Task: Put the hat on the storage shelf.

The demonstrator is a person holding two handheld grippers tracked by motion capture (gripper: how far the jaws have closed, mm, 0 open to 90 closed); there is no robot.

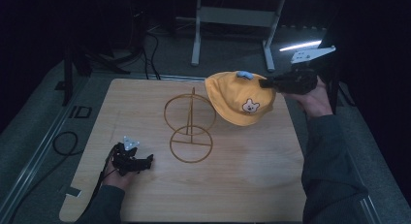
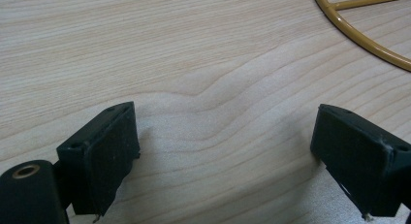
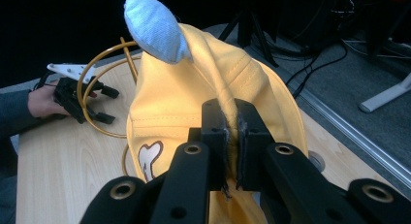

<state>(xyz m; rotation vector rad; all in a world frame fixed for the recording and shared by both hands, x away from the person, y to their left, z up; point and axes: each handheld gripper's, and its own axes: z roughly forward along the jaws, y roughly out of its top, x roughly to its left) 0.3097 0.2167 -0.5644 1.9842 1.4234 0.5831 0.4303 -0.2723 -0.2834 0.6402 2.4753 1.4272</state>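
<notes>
The left gripper (image 1: 145, 161) rests on the wooden table (image 1: 242, 185), its jaws wide apart with only bare wood between them; the gold wire hat stand (image 1: 190, 122) sits ahead of them, to their right. The right gripper (image 1: 265, 83) is clamped on a fold of the yellow child's hat (image 1: 237, 100), which hangs forward of its jaws, lifted beside the stand. The hat looks soft, light and floppy, so pinching stitched fabric near the brim seems soundest. One hat, one stand, two grippers.
</notes>
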